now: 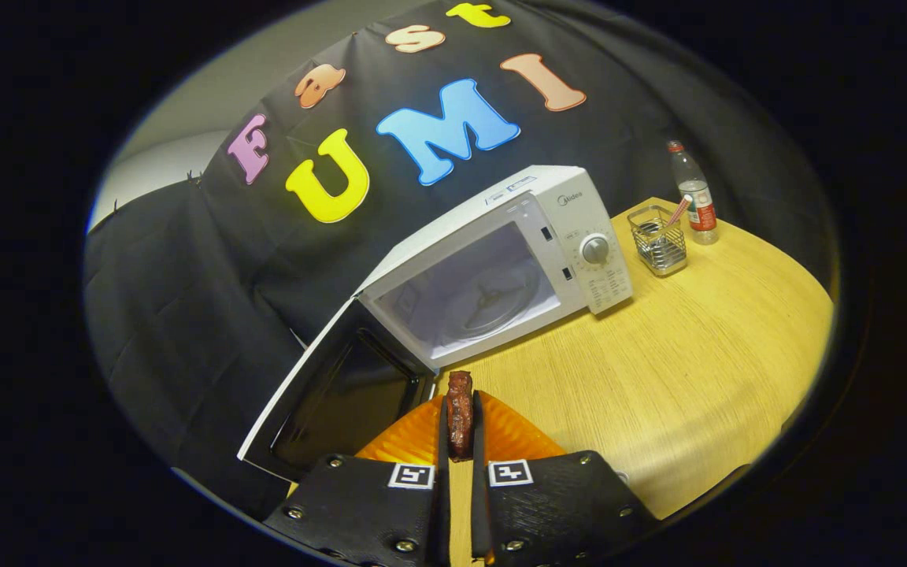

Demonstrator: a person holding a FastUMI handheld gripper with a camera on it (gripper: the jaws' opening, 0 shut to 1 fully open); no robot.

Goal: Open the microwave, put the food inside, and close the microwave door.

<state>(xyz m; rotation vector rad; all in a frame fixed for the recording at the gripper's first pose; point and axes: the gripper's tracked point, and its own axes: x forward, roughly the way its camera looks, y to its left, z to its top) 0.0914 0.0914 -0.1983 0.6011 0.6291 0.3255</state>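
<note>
A white microwave (516,252) stands on the wooden table (697,370), its door (335,394) swung wide open to the left of the fingers. Its cavity with the glass turntable (493,295) lies beyond the fingers. My gripper (459,409) is shut on a dark reddish-brown piece of food (460,409), which sticks up between the two fingers. Right under the fingers sits an orange plate (516,433), partly hidden by them.
A wire basket (658,240) with a utensil in it and a plastic bottle (694,193) stand on the table to the right of the microwave. The open door reaches out close to the left finger. Bare tabletop spreads to the right of the fingers.
</note>
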